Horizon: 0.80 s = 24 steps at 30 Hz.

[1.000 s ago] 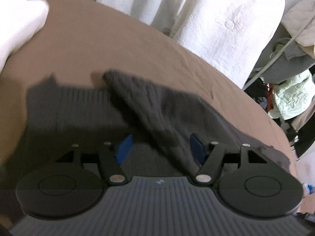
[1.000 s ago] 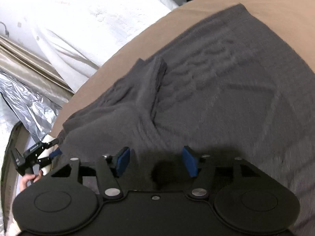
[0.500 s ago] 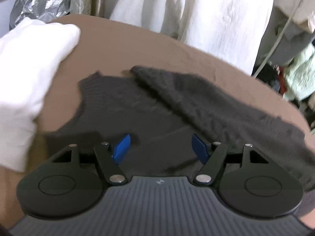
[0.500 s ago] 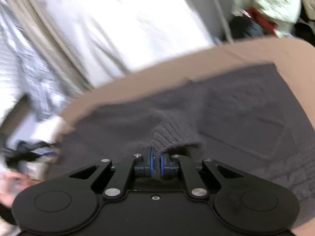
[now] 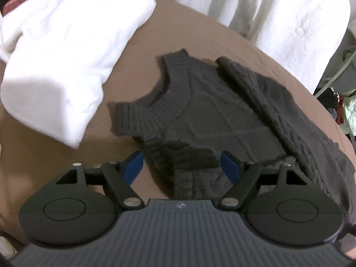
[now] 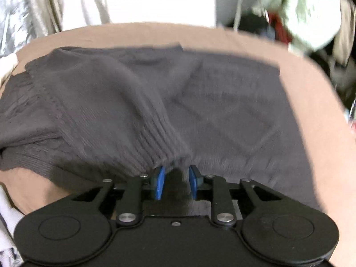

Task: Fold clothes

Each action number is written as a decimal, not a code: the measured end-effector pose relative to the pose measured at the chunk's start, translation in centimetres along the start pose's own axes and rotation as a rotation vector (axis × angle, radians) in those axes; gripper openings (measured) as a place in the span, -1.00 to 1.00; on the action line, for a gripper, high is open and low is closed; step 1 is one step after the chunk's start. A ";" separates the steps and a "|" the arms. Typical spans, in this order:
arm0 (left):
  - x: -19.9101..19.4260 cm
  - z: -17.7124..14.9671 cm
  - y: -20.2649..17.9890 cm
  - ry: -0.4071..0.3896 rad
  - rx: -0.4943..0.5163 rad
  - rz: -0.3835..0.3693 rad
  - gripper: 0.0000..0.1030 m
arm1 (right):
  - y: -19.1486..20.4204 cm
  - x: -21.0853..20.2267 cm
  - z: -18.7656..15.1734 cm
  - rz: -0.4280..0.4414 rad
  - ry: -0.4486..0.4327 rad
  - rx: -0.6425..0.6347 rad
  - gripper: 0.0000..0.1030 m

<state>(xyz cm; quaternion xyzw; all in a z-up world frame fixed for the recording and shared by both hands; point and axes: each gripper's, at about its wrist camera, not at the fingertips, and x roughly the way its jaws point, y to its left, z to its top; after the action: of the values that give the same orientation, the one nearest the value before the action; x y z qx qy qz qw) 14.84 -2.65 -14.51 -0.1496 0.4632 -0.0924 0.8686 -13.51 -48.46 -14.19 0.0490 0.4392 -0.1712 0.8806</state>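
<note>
A dark grey knit sweater (image 5: 211, 115) lies flat on the brown surface (image 5: 189, 33), its ribbed neckline (image 5: 173, 89) toward the left. One sleeve (image 5: 278, 102) is folded across the body. My left gripper (image 5: 181, 162) hovers over the near shoulder, its jaws opening wide; knit lies below them and the pads touch nothing. In the right wrist view, the other sleeve (image 6: 100, 102) is drawn over the sweater (image 6: 233, 111). Its ribbed cuff (image 6: 160, 146) ends at my right gripper (image 6: 175, 173), whose jaws are opening, with the cuff edge loose between the pads.
A folded white garment (image 5: 62, 62) lies on the brown surface left of the sweater. White cloth (image 5: 278, 11) hangs behind the far edge. Piled clothes (image 6: 307, 15) crowd the right side and silver foil (image 6: 11, 11) the far left.
The left gripper slid toward the neckline and spread wider, bringing the white garment into view. The right gripper shut on the sleeve cuff, carried it over the body, and has now parted.
</note>
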 end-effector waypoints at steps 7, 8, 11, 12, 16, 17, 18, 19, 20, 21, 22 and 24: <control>1.6 -0.2 3.3 0.104 -0.194 -0.152 0.49 | 3.2 -2.3 0.9 0.062 -0.181 0.009 0.11; 1.6 -0.3 3.7 0.109 -0.214 -0.165 0.49 | 3.6 -2.4 1.3 0.059 -0.198 0.027 0.11; 1.7 -0.3 3.9 0.124 -0.226 -0.177 0.49 | 4.1 -2.0 2.4 0.125 -0.198 0.061 0.11; 1.6 -0.2 3.6 0.123 -0.214 -0.167 0.51 | 4.4 -1.8 2.7 0.147 -0.190 0.064 0.11; 2.1 -0.3 3.1 0.061 -0.204 -0.150 0.77 | 5.8 -1.4 2.6 0.172 -0.168 0.023 0.12; 2.4 -0.4 3.0 0.033 -0.208 -0.153 0.78 | 6.1 -1.3 2.4 0.180 -0.164 0.012 0.12; 2.6 -0.3 2.9 0.020 -0.202 -0.184 0.76 | 6.4 -1.2 2.2 0.193 -0.160 0.002 0.12; 2.9 -0.2 2.7 0.007 -0.196 -0.216 0.63 | 6.6 -1.0 1.9 0.207 -0.157 -0.006 0.12; 3.1 -0.1 2.6 -0.001 -0.188 -0.254 0.32 | 6.9 -0.8 1.7 0.229 -0.156 -0.015 0.12; 3.8 0.3 2.2 0.030 -0.163 -0.338 -0.35 | 7.4 -0.6 1.9 0.264 -0.154 -0.032 0.12; 4.2 0.5 2.1 0.044 -0.168 -0.357 -0.58 | 7.9 -0.3 2.1 0.304 -0.151 -0.053 0.12; 4.3 0.6 2.1 0.020 -0.188 -0.377 -0.62 | 9.7 0.5 3.6 0.367 -0.149 -0.118 0.12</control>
<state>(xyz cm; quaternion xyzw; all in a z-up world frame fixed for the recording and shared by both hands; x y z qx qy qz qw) 17.77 -1.82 -18.23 -0.3132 0.4420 -0.2110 0.8136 -7.20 -40.38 -13.05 0.0636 0.3656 0.0150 0.9285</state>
